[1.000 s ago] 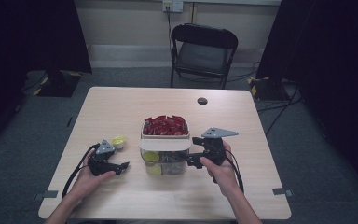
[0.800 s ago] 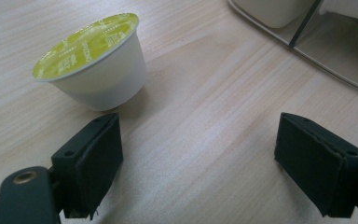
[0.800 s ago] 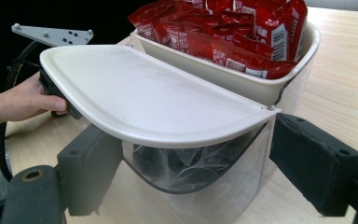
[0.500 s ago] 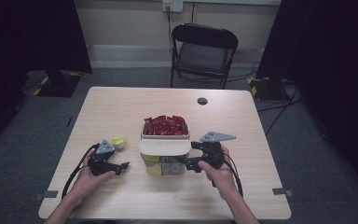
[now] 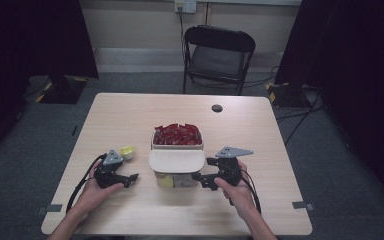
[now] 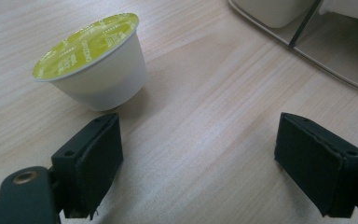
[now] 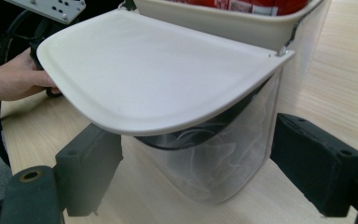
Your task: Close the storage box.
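The small white plastic coffee capsule with a lime-green foil lid (image 6: pixel 91 63) lies tilted on the pale wooden worktop (image 5: pixel 130 120), just ahead of the left claw (image 6: pixel 200 163) and off toward its left jaw, close to that jaw but not touching it. The left claw is released, its two black jaws spread wide with bare worktop between them. In the high view the left claw (image 5: pixel 130 178) rests low on the worktop in the person's left hand (image 5: pixel 97 192), the capsule (image 5: pixel 127 151) just beyond it.

To the right of the left claw stands the clear plastic dispenser box with a cream tray on top (image 5: pixel 176 170), its tray filled with red capsules (image 5: pixel 177 134). A cream-coloured flap lid (image 7: pixel 158 70) juts out from the box above the right claw (image 7: pixel 196 172).

The right claw is also released, jaws wide apart, one on each side of the box's clear lower wall (image 7: pixel 223 154) without gripping it. In the high view the right claw (image 5: pixel 202 180) sits just beside the box, held in the right hand (image 5: pixel 237 192).
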The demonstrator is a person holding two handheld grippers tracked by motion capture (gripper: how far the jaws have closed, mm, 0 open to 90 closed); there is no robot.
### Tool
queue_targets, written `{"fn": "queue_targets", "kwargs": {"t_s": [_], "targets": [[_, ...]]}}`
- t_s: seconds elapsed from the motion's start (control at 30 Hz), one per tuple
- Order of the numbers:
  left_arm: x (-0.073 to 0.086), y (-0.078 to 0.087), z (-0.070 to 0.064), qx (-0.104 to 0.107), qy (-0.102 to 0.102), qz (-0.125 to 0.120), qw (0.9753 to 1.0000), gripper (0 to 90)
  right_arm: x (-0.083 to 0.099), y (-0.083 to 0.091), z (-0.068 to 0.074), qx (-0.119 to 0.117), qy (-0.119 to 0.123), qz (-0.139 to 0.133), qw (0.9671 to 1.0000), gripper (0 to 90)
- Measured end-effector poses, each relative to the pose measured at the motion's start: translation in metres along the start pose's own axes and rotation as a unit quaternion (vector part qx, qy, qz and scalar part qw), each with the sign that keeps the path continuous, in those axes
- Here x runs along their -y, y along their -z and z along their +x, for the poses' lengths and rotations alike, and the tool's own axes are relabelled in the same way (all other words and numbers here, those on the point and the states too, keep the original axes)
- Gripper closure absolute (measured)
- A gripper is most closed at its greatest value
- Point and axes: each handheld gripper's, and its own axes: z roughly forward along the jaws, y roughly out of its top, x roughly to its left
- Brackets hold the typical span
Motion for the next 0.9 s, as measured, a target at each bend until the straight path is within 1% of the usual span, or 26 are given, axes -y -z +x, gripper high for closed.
{"fn": "queue_targets", "kwargs": {"t_s": [0.67,0.9], "targets": [[0.0,0.0,0.0,0.0,0.0,0.0,1.0,14.6,0.012,-0.013,0.001,0.002,0.005,0.015,0.9999,17.5],[0.0,0.0,0.0,0.001,0.0,0.0,1.0,14.6,0.016,-0.016,0.0,0.008,0.007,0.024,0.9997,17.7]]}}
